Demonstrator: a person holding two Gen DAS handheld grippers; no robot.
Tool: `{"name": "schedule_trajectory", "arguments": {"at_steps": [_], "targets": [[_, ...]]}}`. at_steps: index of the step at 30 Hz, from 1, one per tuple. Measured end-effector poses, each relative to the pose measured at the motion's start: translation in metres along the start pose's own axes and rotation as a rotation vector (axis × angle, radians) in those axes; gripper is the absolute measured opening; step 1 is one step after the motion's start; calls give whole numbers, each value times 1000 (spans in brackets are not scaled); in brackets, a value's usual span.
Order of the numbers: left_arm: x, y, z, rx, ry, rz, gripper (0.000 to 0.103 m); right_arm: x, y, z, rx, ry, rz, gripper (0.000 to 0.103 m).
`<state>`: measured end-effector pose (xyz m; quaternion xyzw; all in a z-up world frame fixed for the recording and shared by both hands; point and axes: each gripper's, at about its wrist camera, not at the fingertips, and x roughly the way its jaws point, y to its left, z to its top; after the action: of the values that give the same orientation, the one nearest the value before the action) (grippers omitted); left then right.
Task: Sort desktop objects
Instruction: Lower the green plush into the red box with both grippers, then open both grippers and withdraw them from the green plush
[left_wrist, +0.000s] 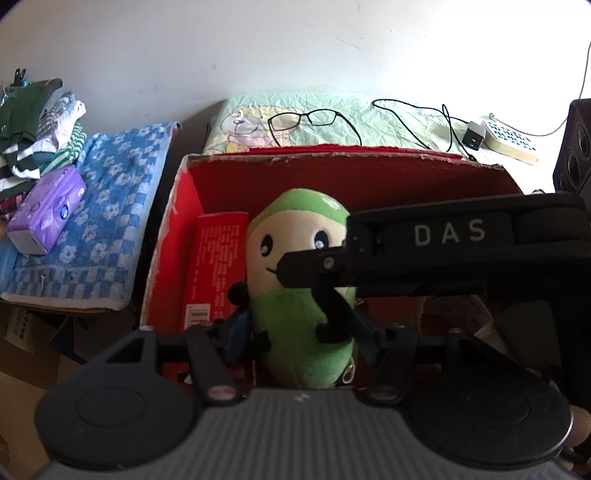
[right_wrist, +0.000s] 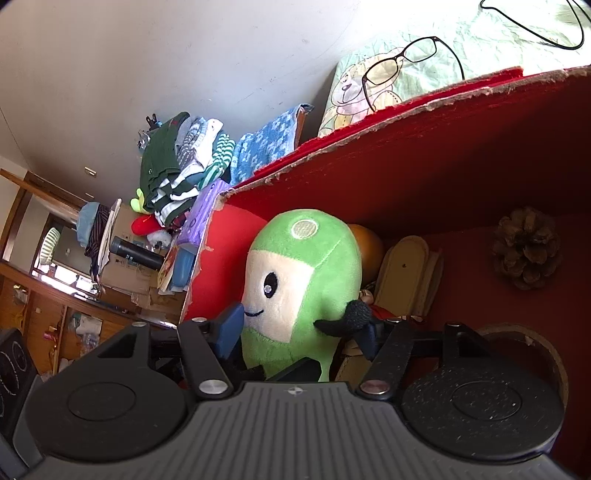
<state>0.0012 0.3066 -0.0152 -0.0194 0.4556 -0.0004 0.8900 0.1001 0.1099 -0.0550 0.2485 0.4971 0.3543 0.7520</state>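
1. A green plush toy (left_wrist: 299, 295) stands upright inside the red cardboard box (left_wrist: 369, 177), next to a red carton (left_wrist: 216, 266) leaning on the box's left wall
2. The left gripper (left_wrist: 301, 332) has its blue pads against both sides of the toy, clamped on it
3. The right gripper (right_wrist: 301, 328) sits around the same toy; I cannot tell whether its pads press it
4. A pine cone (right_wrist: 526, 247) lies deeper in the box
5. Glasses (left_wrist: 306, 120) rest on the pale green cloth (left_wrist: 388, 122) behind the box
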Motion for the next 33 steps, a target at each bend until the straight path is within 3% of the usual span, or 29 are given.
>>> {"name": "schedule_trajectory", "arguments": {"at_steps": [6,11,14,16,17,25,33], "targets": [[-1,2,0,-2,-6,-5,64,-9,2,-2,5,-33,-53,67],[-2,3,-1,-7,-8,-9,64,-32,-6,1,37,-130,-63,65],[-3,5,0,-19,-3,-20,61,-36,-13,5,56,-159,-77,51],[-5,4,0,-17,-4,-24,61,-30,-15,8,78,-136,-113,34],[-6,3,-1,-12,-4,-18,61,-27,-17,8,94,-124,-125,33],[-2,2,0,-13,5,0,61,-13,-9,9,50,-73,-127,31],[1,-3,1,-5,11,26,63,-16,-19,7,128,-67,-73,31]]}}
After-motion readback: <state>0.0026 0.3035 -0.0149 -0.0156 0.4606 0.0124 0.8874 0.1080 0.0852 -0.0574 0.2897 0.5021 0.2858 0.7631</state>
